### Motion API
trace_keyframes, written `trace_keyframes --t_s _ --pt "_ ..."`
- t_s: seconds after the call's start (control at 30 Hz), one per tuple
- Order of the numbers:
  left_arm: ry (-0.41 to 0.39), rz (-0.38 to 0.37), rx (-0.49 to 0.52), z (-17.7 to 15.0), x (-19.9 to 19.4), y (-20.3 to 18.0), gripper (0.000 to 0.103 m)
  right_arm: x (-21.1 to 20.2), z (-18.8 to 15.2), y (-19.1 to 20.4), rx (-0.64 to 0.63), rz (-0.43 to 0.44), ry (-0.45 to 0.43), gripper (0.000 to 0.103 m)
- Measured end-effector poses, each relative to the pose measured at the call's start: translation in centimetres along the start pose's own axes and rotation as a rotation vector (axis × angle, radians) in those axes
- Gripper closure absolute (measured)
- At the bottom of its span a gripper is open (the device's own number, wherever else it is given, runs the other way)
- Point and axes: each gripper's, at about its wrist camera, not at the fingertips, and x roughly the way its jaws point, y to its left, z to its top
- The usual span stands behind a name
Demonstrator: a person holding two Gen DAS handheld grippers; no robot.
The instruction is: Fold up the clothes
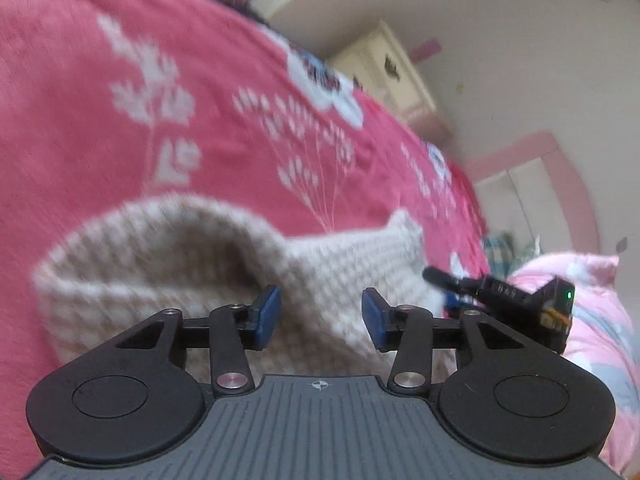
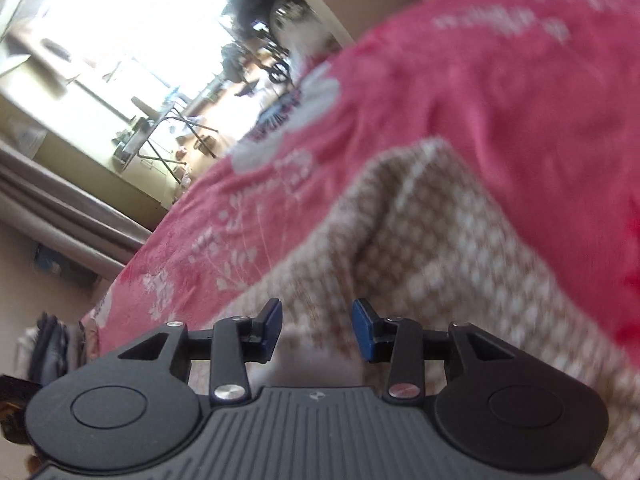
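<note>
Working from the left, the left gripper [image 1: 321, 316] hangs over a beige-and-white checked knit garment [image 1: 192, 264], its blue pads [image 1: 267, 316] parted with nothing between them — open, not gripping. The garment lies bunched on a pink floral bedspread [image 1: 120, 100], with a rounded fold rising at its left side and a pointed corner sticking up at its right. To fold well from here, I judge the left gripper should come down on one clean edge of that raised fold, pinching a single layer instead of a bunched handful, so the cloth can be drawn flat before any crease is set.

The right gripper [image 2: 316, 330] is likewise open, pads [image 2: 363, 330] apart over the same knit, which in its view runs up to a squared corner. Nothing is held. A matching edge on its side is likely the best hold — both grips level, so the fold lands straight.

Both views are smeared, so the weave and edges are hard to read.

The bedspread is soft and rumpled; it will give under pressure. Beyond it stand a cream cabinet [image 1: 388, 68] against a pale wall, a pink headboard [image 1: 540, 160] and a pink pillow [image 1: 580, 280]. In the right view a bright window [image 2: 120, 12] glares above a cluttered folding table [image 2: 160, 128].
</note>
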Motion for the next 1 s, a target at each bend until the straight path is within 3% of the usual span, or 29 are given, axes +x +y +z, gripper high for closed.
trace_keyframes --t_s 0.1,0.23,0.3,0.43,0.6,0.87,1.0 --pt "0.058 0.019 0.009 -0.3 2.1 -0.7 0.056 0.2 -0.3 -0.8 0.066 0.050 0.019 0.060" --pt "0.038 0.041 -0.008 -0.4 4.1 -0.3 0.058 1.0 -0.2 -1.6 0.130 0.089 0.037 0.060" --pt "0.016 0.037 -0.008 -0.1 4.5 -0.2 0.063 1.4 -0.1 -1.9 0.145 0.104 0.039 0.062" --pt "-0.028 0.039 0.007 1.0 5.1 0.5 0.072 2.4 0.4 -1.4 0.104 0.089 0.038 0.077" --pt "-0.069 0.019 -0.031 3.0 5.4 2.6 0.081 4.7 1.7 0.3 0.018 0.066 0.018 0.084" --pt "-0.089 0.014 0.208 4.1 6.3 2.4 0.086 8.0 3.5 1.5 -0.129 0.016 -0.036 0.087" --pt "-0.092 0.015 0.305 3.3 6.0 2.1 0.084 8.4 2.4 1.7 -0.232 -0.005 -0.074 0.089"
